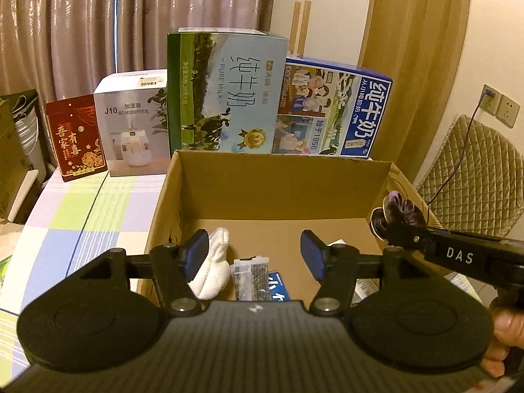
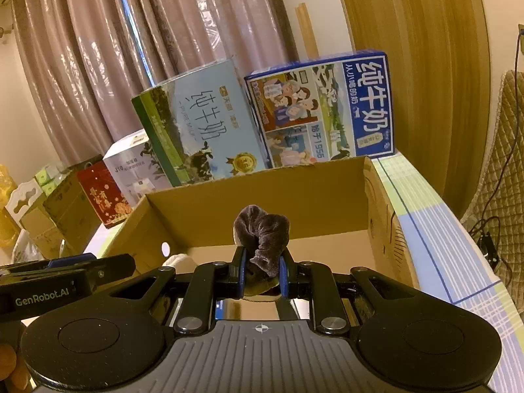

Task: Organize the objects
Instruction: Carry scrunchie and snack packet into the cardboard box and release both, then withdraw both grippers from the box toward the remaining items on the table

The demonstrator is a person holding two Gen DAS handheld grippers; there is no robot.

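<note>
Right wrist: tongs (image 2: 261, 273) clamp scrunchie (image 2: 263, 234), probably

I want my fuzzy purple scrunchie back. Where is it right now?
The purple scrunchie is pinched in the right gripper, held above the open cardboard box, near the box's right side in the left wrist view.

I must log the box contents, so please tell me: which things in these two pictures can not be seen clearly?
- Cardboard box floor: near part hidden by the left gripper body, left wrist view.
- Blue packet: mostly covered there too.
- White cloth: only an edge shows in the right wrist view.
- Purple scrunchie: lower part hidden by the right gripper fingers.
</note>
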